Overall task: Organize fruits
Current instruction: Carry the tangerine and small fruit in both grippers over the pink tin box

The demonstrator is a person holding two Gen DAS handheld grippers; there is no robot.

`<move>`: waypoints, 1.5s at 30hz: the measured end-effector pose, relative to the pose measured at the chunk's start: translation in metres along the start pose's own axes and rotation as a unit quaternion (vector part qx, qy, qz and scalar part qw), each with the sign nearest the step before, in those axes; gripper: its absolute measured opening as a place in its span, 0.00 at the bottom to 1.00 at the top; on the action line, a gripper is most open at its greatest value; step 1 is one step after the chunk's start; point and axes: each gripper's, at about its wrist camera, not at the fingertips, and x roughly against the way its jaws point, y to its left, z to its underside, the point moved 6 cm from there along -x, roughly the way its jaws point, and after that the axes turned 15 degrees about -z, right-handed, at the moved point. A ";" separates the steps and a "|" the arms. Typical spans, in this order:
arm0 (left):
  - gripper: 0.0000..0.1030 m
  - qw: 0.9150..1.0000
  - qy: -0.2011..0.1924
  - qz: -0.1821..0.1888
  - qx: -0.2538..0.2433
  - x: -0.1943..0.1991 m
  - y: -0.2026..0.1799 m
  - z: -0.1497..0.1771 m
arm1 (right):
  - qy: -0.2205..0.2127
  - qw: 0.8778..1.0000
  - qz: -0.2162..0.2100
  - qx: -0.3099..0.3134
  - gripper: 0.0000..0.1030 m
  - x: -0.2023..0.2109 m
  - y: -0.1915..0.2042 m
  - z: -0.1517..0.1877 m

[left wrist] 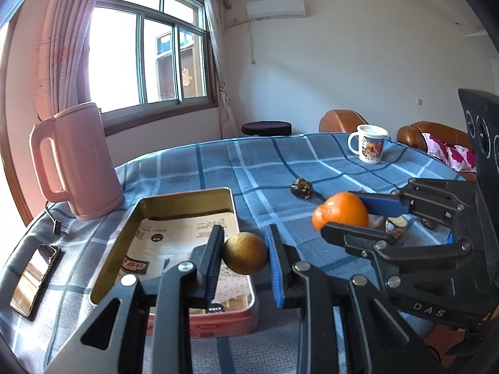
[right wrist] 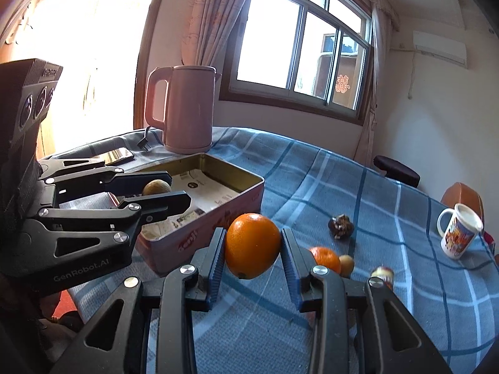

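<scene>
Left gripper point(left wrist: 245, 257) is clamped on a round brownish fruit point(left wrist: 245, 257), low center of its view, over the open tin box point(left wrist: 118, 249). Right gripper point(right wrist: 253, 251) squeezes the orange point(right wrist: 253, 251), long axis tilted, stem end pointing lower left. Small fruits point(right wrist: 326, 258) behind are partly hidden by the fingers.

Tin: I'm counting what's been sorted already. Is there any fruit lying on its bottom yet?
No. The tin holds only printed paper; the brown fruit hangs above it in the left gripper.
</scene>
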 end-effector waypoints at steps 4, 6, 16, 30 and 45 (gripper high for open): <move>0.28 1.000 -0.005 -0.008 -0.002 -0.001 0.004 -0.004 | -0.003 1.000 0.000 0.008 0.36 -0.002 0.000 -0.009; 0.28 1.000 -0.007 -0.012 -0.001 -0.002 0.006 -0.006 | -0.003 1.000 0.000 0.010 0.36 -0.003 0.000 -0.012; 0.28 0.999 -0.012 -0.030 0.004 -0.011 0.020 -0.018 | -0.011 1.000 0.006 0.029 0.36 -0.010 -0.001 -0.033; 0.28 0.998 -0.014 -0.066 0.018 -0.026 0.054 -0.030 | -0.018 0.998 0.016 0.051 0.36 -0.029 0.006 -0.055; 0.28 0.996 0.002 -0.090 0.012 -0.050 0.072 -0.031 | -0.014 0.998 0.018 0.061 0.36 -0.052 0.009 -0.063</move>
